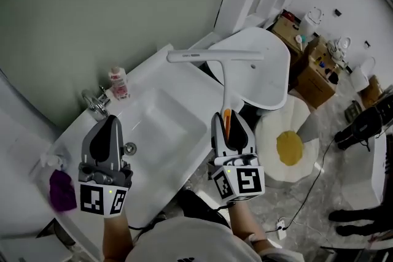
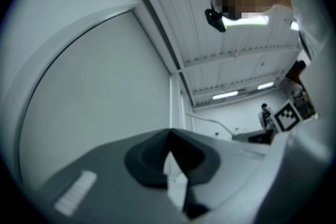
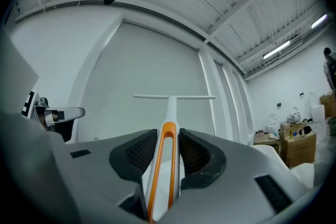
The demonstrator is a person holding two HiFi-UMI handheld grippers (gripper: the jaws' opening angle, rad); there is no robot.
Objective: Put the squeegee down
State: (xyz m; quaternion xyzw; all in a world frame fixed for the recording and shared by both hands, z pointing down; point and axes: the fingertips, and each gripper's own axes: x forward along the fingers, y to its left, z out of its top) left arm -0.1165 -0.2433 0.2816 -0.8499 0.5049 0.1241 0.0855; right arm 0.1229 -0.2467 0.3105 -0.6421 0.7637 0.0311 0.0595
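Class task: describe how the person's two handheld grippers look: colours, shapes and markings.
The left gripper and the right gripper each have a grey shell tapering to two dark jaw pads. Each carries a white cube printed with black square markers, with a small green light on it.

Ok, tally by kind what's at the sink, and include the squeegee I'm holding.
squeegee: 1
bottle: 1
tap: 1
purple thing: 1
total: 4
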